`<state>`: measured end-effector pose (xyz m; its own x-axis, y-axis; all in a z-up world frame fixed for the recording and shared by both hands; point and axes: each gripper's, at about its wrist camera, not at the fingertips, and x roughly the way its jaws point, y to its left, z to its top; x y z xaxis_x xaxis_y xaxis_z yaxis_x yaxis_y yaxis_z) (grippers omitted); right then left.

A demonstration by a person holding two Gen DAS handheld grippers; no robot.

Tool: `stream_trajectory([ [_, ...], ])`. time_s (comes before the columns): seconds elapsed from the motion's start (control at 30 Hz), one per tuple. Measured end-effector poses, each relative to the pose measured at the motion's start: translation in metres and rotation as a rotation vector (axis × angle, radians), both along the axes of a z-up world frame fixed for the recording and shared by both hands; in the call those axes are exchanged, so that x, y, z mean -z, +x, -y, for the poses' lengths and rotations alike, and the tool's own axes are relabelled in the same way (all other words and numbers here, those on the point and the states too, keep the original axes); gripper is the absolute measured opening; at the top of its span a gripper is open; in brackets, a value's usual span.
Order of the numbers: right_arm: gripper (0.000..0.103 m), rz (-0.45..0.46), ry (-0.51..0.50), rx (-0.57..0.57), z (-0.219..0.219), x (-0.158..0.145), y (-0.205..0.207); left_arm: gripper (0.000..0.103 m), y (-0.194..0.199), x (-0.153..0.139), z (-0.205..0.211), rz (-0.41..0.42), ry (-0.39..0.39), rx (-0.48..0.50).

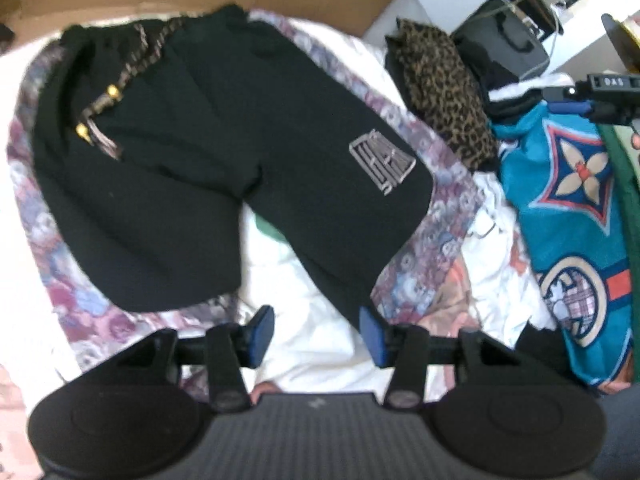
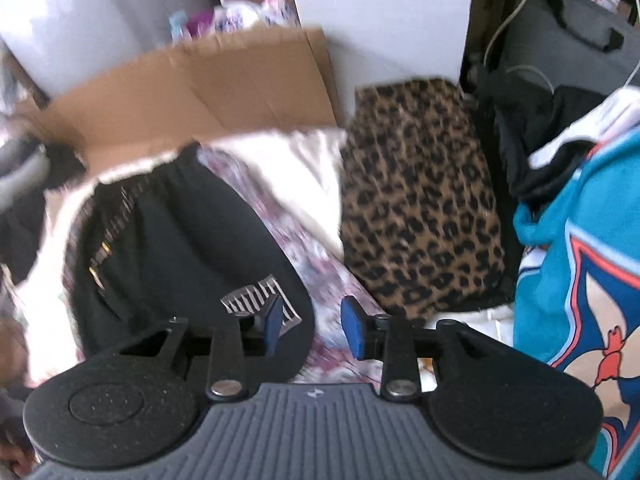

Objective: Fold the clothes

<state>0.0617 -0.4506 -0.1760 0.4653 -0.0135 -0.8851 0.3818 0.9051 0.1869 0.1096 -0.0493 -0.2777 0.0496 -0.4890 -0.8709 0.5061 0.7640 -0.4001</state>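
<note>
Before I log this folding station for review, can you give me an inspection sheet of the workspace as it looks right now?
Surface: floral purple and white bedding, rumpled.
Job's things: black shorts with a grey square logo lie spread flat, waistband away from the camera, patterned drawstring showing; not yet folded.
Clutter: leopard-print fabric bundle; teal printed garment; brown cardboard sheet.
Grippers: left gripper open, empty, hovering by the hem of one shorts leg; right gripper open, empty, near the logo.
Cables: pale cable hanging at the back right.
Surroundings: dark grey bag with black handles; white panel.
</note>
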Motion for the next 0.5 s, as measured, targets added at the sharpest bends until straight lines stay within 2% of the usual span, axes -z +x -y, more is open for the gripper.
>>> stream_trajectory([
  [0.2,0.040,0.019,-0.010,-0.051,-0.022,-0.069,0.031,0.052,-0.004,-0.036,-0.013,0.017,0.030,-0.030],
  [0.27,0.045,0.007,-0.035,-0.081,-0.032,-0.089,0.044,0.053,-0.005,-0.041,-0.021,0.001,0.042,-0.038],
  [0.3,0.051,-0.003,-0.049,-0.097,-0.037,-0.098,0.050,0.053,-0.006,-0.043,-0.024,-0.006,0.048,-0.043],
  [0.5,0.051,-0.090,-0.082,-0.136,-0.073,-0.132,0.073,0.053,-0.006,-0.057,-0.049,0.004,0.119,-0.099],
])
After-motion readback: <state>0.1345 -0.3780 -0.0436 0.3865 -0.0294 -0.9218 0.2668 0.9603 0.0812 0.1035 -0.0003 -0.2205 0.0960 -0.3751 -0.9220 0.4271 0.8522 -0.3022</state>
